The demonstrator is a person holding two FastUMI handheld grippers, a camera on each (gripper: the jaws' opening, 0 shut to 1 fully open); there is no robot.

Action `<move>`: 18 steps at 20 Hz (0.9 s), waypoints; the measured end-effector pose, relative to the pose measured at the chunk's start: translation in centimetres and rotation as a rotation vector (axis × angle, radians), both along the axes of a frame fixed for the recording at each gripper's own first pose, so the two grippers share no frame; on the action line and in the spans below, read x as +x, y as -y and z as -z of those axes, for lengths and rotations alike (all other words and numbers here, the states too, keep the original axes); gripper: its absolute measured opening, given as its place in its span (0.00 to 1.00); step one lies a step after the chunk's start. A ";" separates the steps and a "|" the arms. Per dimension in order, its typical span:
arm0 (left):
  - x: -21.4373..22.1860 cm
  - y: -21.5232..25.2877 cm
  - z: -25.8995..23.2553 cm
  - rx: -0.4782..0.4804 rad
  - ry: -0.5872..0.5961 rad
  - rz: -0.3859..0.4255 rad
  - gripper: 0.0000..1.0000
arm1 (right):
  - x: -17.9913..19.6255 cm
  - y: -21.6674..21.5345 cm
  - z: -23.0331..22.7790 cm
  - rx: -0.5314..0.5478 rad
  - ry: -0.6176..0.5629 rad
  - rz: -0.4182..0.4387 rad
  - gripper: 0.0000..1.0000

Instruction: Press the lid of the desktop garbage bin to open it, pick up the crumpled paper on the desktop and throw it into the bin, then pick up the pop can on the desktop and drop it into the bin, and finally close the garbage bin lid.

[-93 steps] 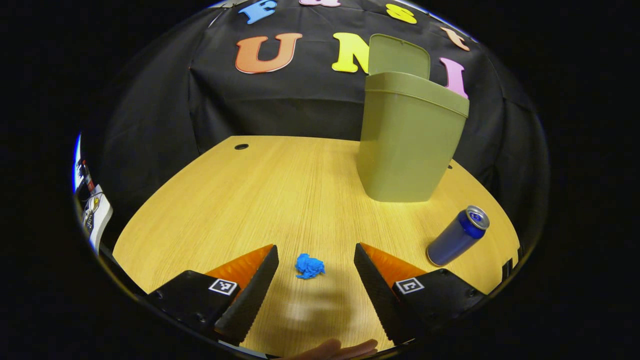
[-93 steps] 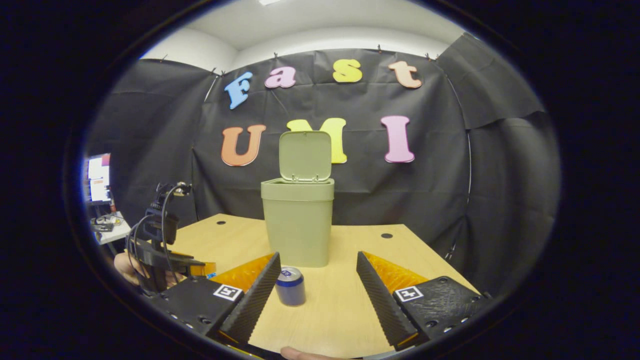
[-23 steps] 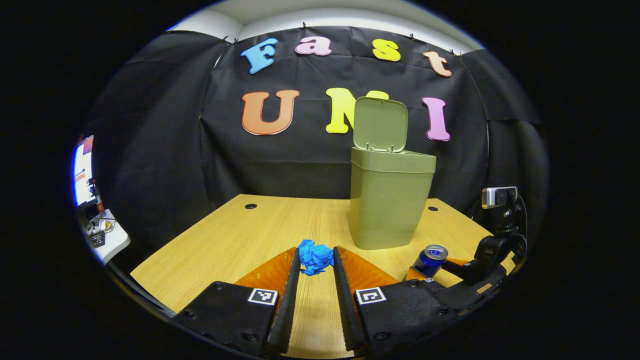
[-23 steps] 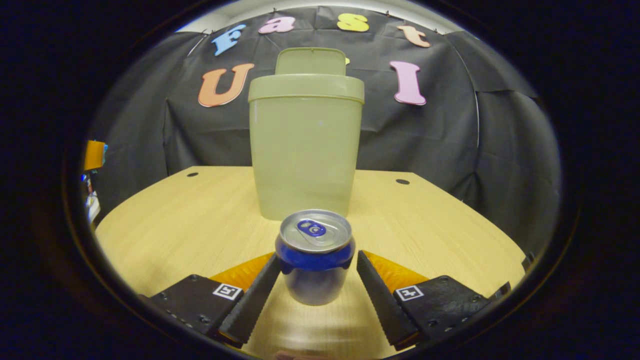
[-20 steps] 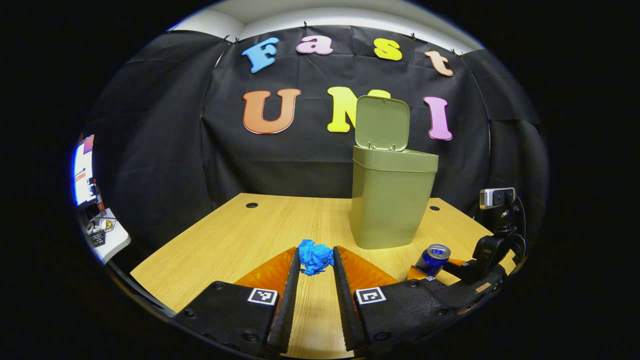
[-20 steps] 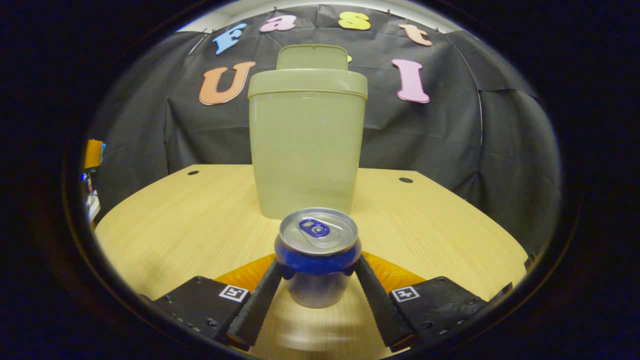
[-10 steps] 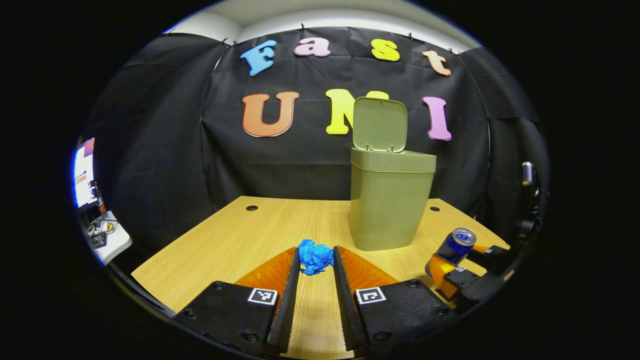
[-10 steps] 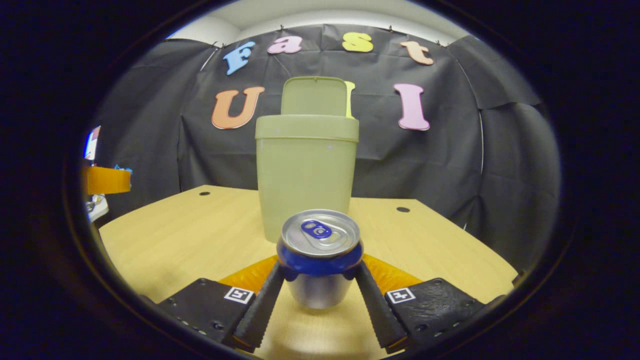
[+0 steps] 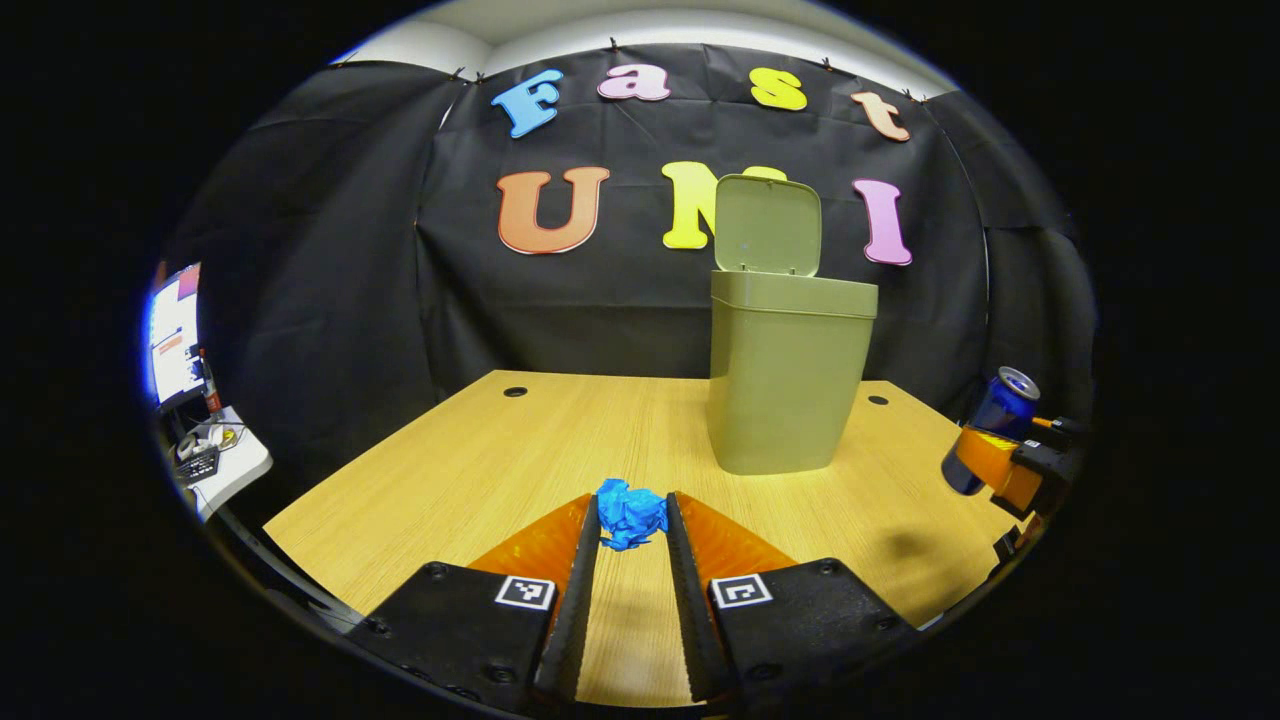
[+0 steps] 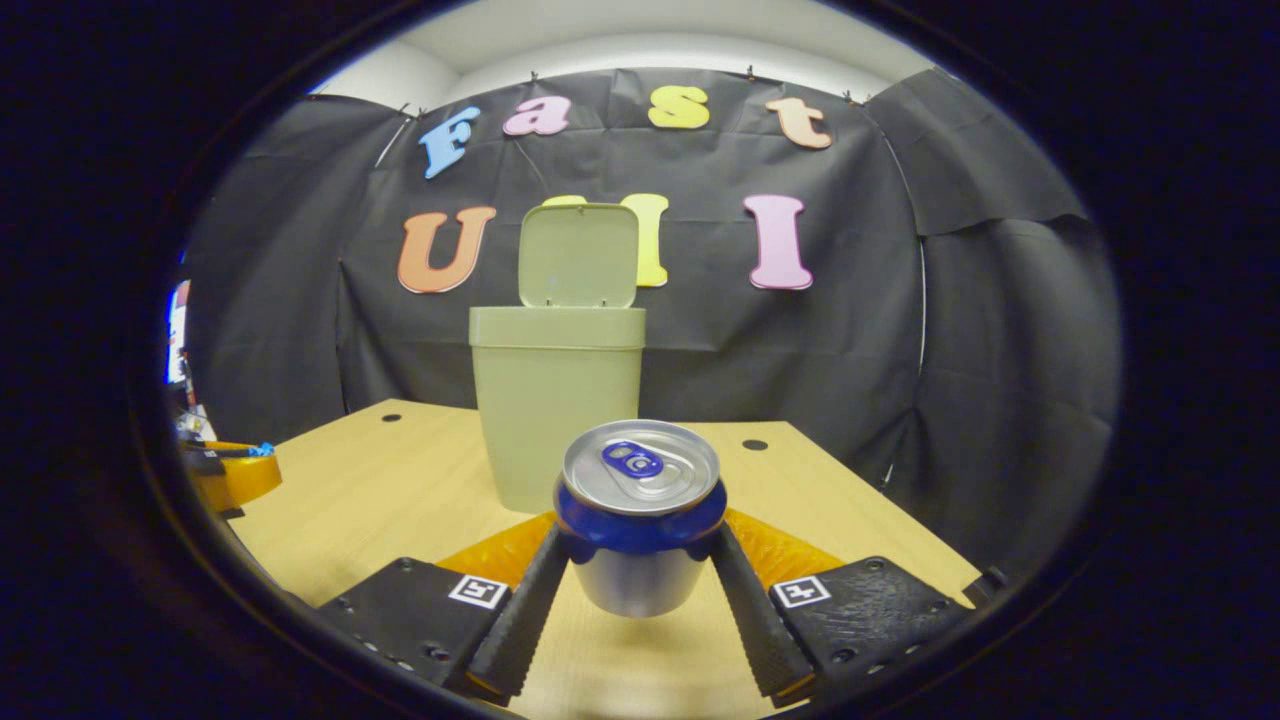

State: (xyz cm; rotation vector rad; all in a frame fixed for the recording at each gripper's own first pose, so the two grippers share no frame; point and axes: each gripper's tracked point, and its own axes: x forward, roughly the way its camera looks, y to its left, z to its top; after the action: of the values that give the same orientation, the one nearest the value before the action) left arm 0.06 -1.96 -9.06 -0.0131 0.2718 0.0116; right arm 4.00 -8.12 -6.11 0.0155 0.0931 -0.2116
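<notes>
can [image 10: 640, 515] now lifted higher off desk [image 10: 400, 480]

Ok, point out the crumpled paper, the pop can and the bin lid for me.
crumpled paper [image 9: 632, 514], left gripper view, middle of the wad between the fingers.
pop can [image 10: 638, 478], right gripper view, its silver top.
bin lid [image 10: 579, 256], right gripper view, inner face of the raised lid.

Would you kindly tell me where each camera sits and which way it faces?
Left gripper view: rides the left hand-held gripper, facing the bin; its fingers pinch crumpled paper.
Right gripper view: rides the right hand-held gripper, facing the bin; its fingers grip the can.
Shared: bin with lid up, table.
</notes>
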 end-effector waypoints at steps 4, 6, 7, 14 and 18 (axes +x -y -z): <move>1.4 0.4 -2.3 -0.023 0.041 0.000 0.43 | -2.0 -0.7 -1.7 -0.029 0.029 -0.047 0.81; 2.9 0.6 -3.4 -0.023 0.054 -0.006 0.43 | -2.9 -0.7 -2.8 -0.041 0.053 -0.063 0.81; 3.8 0.6 -3.7 -0.023 0.047 -0.008 0.43 | -3.3 -0.6 -3.1 -0.046 0.062 -0.069 0.81; 10.7 5.0 -9.9 -0.062 0.058 0.069 0.43 | -4.0 0.8 -3.7 -0.032 0.063 -0.091 0.81; 15.2 9.3 -14.7 -0.127 0.129 0.152 0.42 | -3.7 1.9 -3.5 -0.019 0.051 -0.090 0.81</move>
State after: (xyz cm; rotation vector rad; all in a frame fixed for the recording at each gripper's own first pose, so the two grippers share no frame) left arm 15.26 -11.26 5.63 -0.1186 0.1432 -0.1574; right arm 0.34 -9.97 -2.58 -0.0020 0.0405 -0.1218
